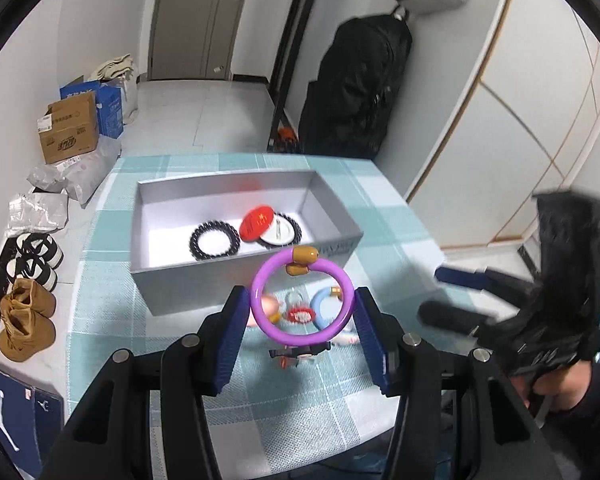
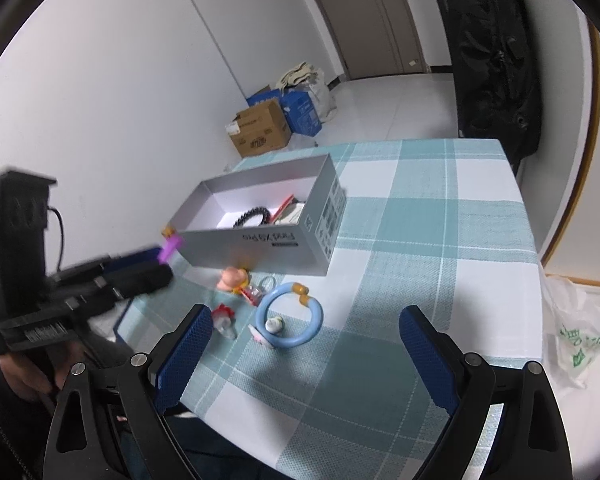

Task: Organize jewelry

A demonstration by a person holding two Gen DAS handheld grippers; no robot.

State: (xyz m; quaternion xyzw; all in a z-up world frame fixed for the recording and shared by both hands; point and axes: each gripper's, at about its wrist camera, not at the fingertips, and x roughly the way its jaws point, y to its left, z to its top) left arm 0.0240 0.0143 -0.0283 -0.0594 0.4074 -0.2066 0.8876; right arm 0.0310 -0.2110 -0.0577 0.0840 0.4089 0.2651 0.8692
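My left gripper (image 1: 302,312) is shut on a purple bangle (image 1: 262,280) with a tan clasp, held above the table just in front of the grey box (image 1: 204,280). The box holds a black bead bracelet (image 1: 214,239), a red disc (image 1: 257,222) and another black bracelet around a white disc. A blue bangle (image 2: 315,322), a pink charm (image 2: 233,278) and small red and clear trinkets (image 2: 225,318) lie on the checked cloth. My right gripper (image 2: 306,344) is open and empty, above the cloth near the blue bangle. It also shows, blurred, in the left wrist view (image 1: 460,300).
The table has a teal checked cloth (image 2: 420,240). A black bag (image 1: 356,88) leans by the wall beyond the table. Cardboard boxes (image 1: 70,128), shoes (image 1: 26,320) and plastic bags (image 2: 580,336) lie on the floor around it.
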